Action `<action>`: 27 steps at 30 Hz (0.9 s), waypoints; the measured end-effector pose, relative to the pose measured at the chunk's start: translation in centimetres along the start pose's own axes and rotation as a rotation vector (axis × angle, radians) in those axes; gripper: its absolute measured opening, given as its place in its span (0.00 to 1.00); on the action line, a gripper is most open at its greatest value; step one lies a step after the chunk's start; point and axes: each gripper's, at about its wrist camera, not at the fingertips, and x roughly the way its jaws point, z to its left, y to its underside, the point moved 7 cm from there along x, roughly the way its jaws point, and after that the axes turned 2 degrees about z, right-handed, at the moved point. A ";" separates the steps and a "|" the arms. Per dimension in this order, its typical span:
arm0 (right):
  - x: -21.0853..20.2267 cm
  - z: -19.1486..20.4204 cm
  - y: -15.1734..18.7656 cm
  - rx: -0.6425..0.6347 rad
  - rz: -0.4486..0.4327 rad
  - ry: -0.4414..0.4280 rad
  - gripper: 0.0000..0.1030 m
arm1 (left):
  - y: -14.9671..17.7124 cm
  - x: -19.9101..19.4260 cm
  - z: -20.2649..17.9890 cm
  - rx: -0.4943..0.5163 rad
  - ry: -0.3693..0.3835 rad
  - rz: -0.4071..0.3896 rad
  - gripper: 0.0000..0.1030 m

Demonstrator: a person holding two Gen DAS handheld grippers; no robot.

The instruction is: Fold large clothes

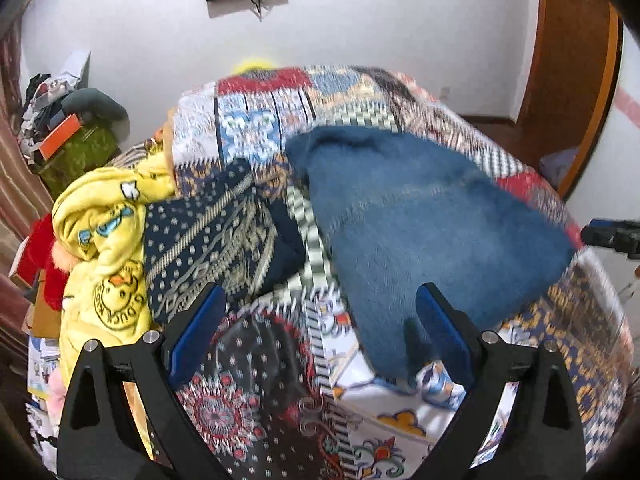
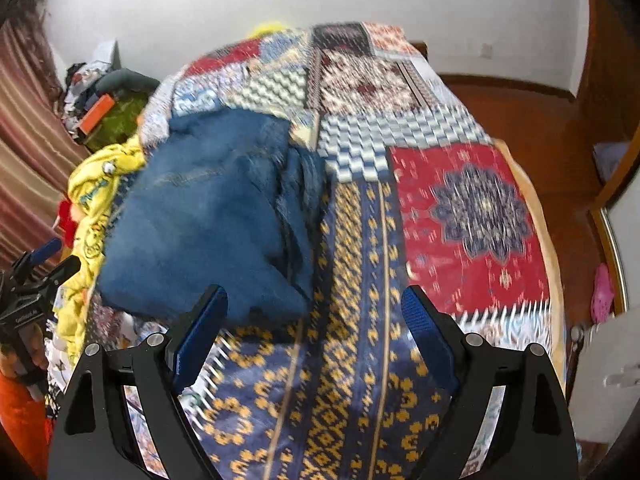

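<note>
Blue jeans (image 1: 420, 216) lie bunched and roughly folded on the patchwork bedspread (image 1: 260, 380), toward the left half of the bed as seen from the right wrist view (image 2: 208, 216). Left gripper (image 1: 320, 320) hangs above the near edge of the jeans, jaws spread wide, nothing between the pads; its right finger (image 1: 440, 332) sits over the denim's near corner, contact not discernible. Right gripper (image 2: 316, 320) also stands wide apart and empty, over the blue-and-gold bedspread strip (image 2: 340, 360) just right of the jeans. Yellow duck-print garment (image 1: 104, 240) is heaped at the bed's left edge, beside a dark patterned cloth (image 1: 216, 240). Frames are motion-blurred. Wooden floor (image 2: 540, 132) to the far right.
</note>
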 end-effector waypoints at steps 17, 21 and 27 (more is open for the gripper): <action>11.4 0.5 -4.1 0.087 0.205 -0.263 0.84 | -1.8 13.2 -0.5 -0.383 0.588 0.331 0.94; 13.6 0.1 -4.3 0.131 0.262 -0.368 0.84 | -1.2 15.9 -0.8 -0.468 0.664 0.387 0.94; 15.1 0.5 -5.2 0.176 0.265 -0.461 0.86 | -1.3 18.4 -2.2 -0.531 0.720 0.413 0.94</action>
